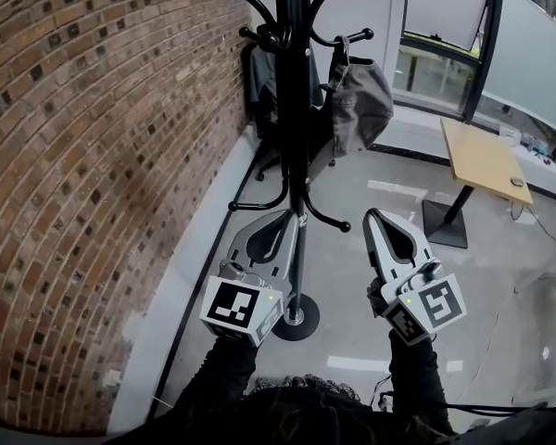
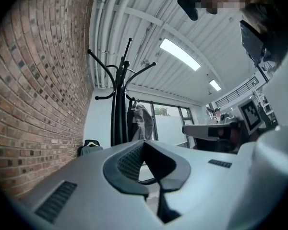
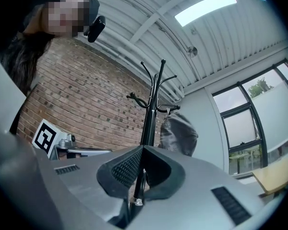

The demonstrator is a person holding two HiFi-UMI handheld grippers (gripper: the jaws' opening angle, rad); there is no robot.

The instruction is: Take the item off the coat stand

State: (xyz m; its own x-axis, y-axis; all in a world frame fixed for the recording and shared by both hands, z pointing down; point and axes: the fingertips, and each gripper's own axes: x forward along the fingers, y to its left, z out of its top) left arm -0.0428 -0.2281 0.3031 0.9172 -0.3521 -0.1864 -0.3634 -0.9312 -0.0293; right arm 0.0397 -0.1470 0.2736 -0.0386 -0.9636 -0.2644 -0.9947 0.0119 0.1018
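This looks like the approach step: the grey item [image 1: 360, 105] hangs on an upper hook of the coat stand [image 1: 294, 109], well apart from both grippers. The left gripper [image 1: 287, 214] and right gripper [image 1: 372, 213] have their fingers closed on nothing. One likely has to reach up, open and grasp the item.

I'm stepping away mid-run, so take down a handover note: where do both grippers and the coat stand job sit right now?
Left gripper: shut, empty, held short of the coat stand.
Right gripper: shut, empty, below the grey cap.
Cap hangs on a hook at the stand's right in the head view, untouched.
Done: nothing yet.
To do: open a gripper, grip the cap, lift it off.
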